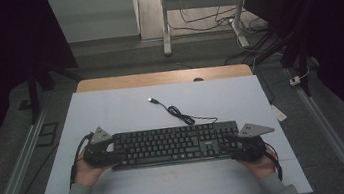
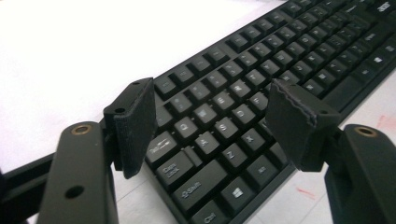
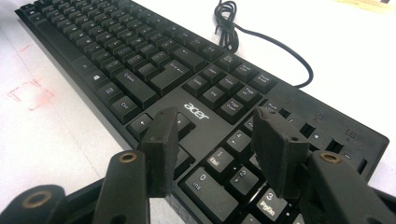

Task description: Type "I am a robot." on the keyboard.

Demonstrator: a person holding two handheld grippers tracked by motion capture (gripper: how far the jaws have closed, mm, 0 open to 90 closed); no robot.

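A black Acer keyboard (image 1: 176, 144) lies flat across the white table top (image 1: 126, 113). Its cable (image 1: 182, 115) curls toward the back and ends in a loose USB plug (image 1: 152, 100). My left gripper (image 1: 112, 157) is at the keyboard's left end. In the left gripper view, this gripper (image 2: 210, 100) is open, its jaws spread above the letter keys of the keyboard (image 2: 289, 56). My right gripper (image 1: 234, 146) is at the right end. In the right gripper view, it (image 3: 215, 119) is open over the arrow keys and number pad of the keyboard (image 3: 140, 60), with the cable (image 3: 261, 37) beyond.
A wooden table edge (image 1: 162, 77) runs behind the white top. Desk legs and loose wires (image 1: 200, 17) stand on the floor beyond. Faint red marks (image 3: 30, 93) are drawn on the table in front of the keyboard.
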